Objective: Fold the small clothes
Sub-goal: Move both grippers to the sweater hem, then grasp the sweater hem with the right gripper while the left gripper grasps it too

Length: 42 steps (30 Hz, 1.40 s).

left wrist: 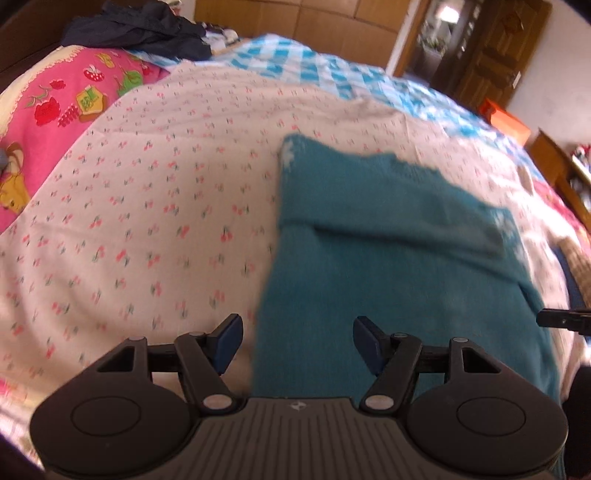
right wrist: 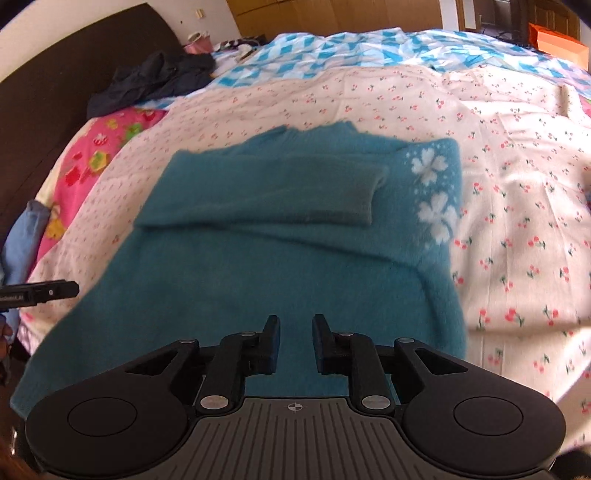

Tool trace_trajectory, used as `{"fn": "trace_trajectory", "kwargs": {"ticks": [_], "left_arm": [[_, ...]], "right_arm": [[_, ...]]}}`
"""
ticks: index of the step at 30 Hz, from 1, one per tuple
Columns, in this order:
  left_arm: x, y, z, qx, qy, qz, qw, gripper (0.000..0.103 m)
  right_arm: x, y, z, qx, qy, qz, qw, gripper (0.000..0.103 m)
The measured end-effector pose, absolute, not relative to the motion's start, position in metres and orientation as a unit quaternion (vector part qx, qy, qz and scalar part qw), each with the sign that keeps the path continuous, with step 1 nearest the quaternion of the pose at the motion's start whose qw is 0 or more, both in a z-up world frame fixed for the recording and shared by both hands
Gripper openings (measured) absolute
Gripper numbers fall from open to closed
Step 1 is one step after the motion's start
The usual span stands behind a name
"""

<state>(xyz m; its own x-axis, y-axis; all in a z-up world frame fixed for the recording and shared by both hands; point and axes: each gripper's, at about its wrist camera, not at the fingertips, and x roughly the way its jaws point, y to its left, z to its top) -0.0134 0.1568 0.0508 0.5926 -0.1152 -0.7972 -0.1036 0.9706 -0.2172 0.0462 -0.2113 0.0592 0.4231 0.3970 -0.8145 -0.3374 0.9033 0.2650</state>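
Fingers, left gripper (left wrist: 297, 345): blue pads set wide apart, nothing between them; they hang above the near left edge of the sweater (left wrist: 388, 266), not touching it.

Fingers, right gripper (right wrist: 294, 343): black, a narrow gap between them, nothing caught in it; they hang over the near middle of the same garment, clear of the knit.

Item: one small teal knit sweater with white flower motifs (right wrist: 430, 168) along its right side, lying flat on the cherry-print sheet (right wrist: 517, 184) of a bed. One sleeve (right wrist: 266, 192) is already laid across the chest — a horizontal band, cuff toward the flowers. The lower body is still spread toward the cameras.

Surroundings: pink cartoon-print cover (left wrist: 55, 110), blue checked blanket (left wrist: 314, 66), a heap of dark clothing (left wrist: 140, 29) near the headboard — all well apart from the sweater.

Step in hand, as judged: both grippers are free and poised for the next fold, most likely bringing the hem up over the sleeve.

Handling notes:
- Take the two hem corners, one per gripper, pinching both layers of knit; the right fingers need to open wider first.
- Lift level and together, so the folded sleeve is not dragged askew.
- Lay the hem down square to the shoulders, then let go.
- Fuzzy knit tends to cling and stretch — a shallow pinch may slip, and the sheet beneath may come up with it.
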Motion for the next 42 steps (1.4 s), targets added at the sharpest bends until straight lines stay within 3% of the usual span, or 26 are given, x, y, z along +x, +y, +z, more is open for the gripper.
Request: {"fn": "trace_trajectory", "kwargs": {"ticks": [6, 9, 19, 22, 26, 31, 33, 35, 42], "left_arm": [[-0.050, 0.139, 0.056, -0.120, 0.500, -0.028, 0.857, 0.069], [-0.058, 0.128, 0.060, -0.086, 0.509, -0.034, 0.856, 0.070], [-0.043, 0.127, 0.058, -0.075, 0.550, -0.048, 0.831, 0.071], [-0.040, 0.131, 0.058, -0.086, 0.561, -0.052, 0.821, 0.070], [-0.036, 0.128, 0.058, -0.081, 0.572, -0.055, 0.814, 0.069], [-0.032, 0.121, 0.058, -0.057, 0.586, -0.059, 0.806, 0.057], [-0.030, 0.123, 0.056, -0.077, 0.584, -0.059, 0.806, 0.042], [-0.028, 0.124, 0.053, -0.107, 0.581, -0.063, 0.805, 0.036], [-0.030, 0.127, 0.056, -0.180, 0.533, -0.063, 0.825, 0.028]], "right_arm": [[-0.006, -0.243, 0.057, 0.013, 0.558, 0.174, 0.811, 0.023], [-0.025, -0.256, 0.053, 0.012, 0.584, 0.148, 0.798, 0.032], [-0.033, -0.247, 0.017, 0.043, 0.648, 0.174, 0.740, 0.042], [-0.029, -0.245, 0.010, 0.063, 0.655, 0.184, 0.730, 0.042], [-0.026, -0.252, 0.007, 0.106, 0.653, 0.186, 0.727, 0.028], [-0.028, -0.276, 0.010, 0.192, 0.625, 0.199, 0.730, 0.018], [-0.029, -0.281, 0.014, 0.224, 0.603, 0.207, 0.737, 0.017], [-0.029, -0.283, 0.019, 0.245, 0.581, 0.214, 0.746, 0.016], [-0.015, -0.286, 0.043, 0.305, 0.506, 0.238, 0.770, 0.014]]}}
